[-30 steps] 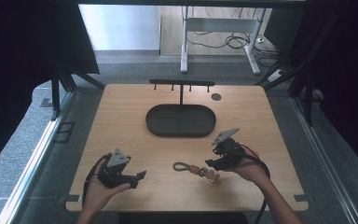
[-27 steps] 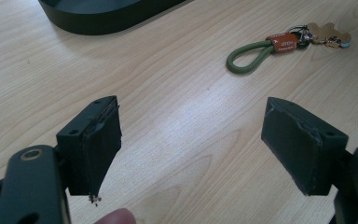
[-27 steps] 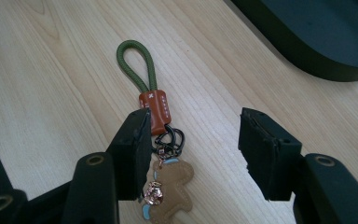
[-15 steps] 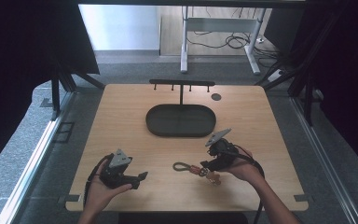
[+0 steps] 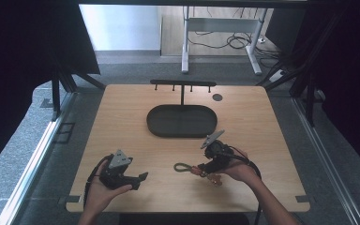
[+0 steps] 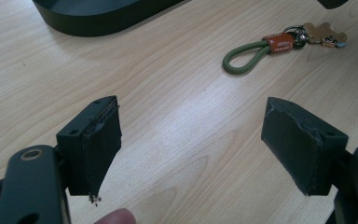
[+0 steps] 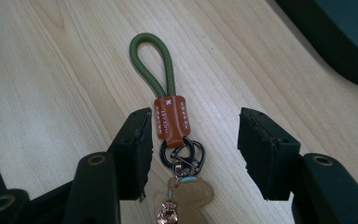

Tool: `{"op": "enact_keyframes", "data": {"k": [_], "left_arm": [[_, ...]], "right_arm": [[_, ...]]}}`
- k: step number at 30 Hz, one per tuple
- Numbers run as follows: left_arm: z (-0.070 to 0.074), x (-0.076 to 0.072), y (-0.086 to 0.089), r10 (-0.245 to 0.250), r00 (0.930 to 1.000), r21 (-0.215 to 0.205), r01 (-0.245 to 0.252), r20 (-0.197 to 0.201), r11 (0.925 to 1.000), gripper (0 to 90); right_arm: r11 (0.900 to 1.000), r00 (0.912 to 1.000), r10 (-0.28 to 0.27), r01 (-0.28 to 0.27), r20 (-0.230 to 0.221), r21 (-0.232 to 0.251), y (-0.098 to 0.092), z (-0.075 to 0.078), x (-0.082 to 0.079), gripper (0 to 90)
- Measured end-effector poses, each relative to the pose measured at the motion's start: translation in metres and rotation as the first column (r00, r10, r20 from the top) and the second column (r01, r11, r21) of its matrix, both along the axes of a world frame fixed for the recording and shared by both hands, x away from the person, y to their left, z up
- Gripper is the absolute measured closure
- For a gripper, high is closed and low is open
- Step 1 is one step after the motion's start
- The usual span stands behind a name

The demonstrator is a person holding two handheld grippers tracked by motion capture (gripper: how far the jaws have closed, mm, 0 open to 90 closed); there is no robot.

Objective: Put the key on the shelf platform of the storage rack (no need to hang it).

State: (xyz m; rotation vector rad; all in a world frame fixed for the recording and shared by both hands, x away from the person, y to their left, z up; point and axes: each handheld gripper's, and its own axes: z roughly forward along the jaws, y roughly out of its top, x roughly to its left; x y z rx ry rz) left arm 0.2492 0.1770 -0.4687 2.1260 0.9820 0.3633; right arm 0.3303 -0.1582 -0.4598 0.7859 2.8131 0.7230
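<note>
A keychain (image 5: 186,167) lies flat on the wooden table: green cord loop, orange leather tab, dark rings and a tan bear-shaped charm. My right gripper (image 5: 204,168) is open and low over it. In the right gripper view the jaws stand on either side of the leather tab (image 7: 171,116), not touching it, and the charm (image 7: 186,195) lies between the gripper (image 7: 193,140) arms. My left gripper (image 5: 140,177) rests at the front left, open with nothing in it. In the left gripper view (image 6: 200,140) the keychain (image 6: 279,42) lies ahead, well past the jaws.
A black oval tray (image 5: 154,123) sits at the table's middle, just beyond the keychain. Behind it stands a low black rack with pegs (image 5: 183,84), with a small dark disc (image 5: 217,97) to its right. The table's front edge is close to both hands.
My right gripper has come down and leftward to the keychain, so its open jaws now straddle the leather tab. The left gripper has stayed put.
</note>
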Motion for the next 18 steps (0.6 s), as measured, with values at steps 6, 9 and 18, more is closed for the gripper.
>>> {"op": "enact_keyframes", "data": {"k": [6, 9, 18], "left_arm": [[0.0, 0.0, 0.0, -0.002, 1.0, -0.001, 0.002, -0.001, 1.0, 20.3], [0.0, 0.0, 0.001, -0.001, 1.0, -0.001, 0.001, -0.002, 1.0, 20.3], [-0.001, 0.001, 0.0, 0.001, 1.0, -0.001, -0.001, -0.003, 1.0, 20.3]], "right_arm": [[1.0, 0.9996, 0.019, -0.019, -0.022, -0.022, 0.007, -0.008, 0.001, 47.5], [0.999, 0.9988, 0.032, -0.033, -0.037, -0.028, 0.01, -0.013, 0.001, 48.3], [0.997, 0.997, 0.042, -0.045, -0.065, -0.055, 0.016, -0.027, 0.003, 49.1]]}}
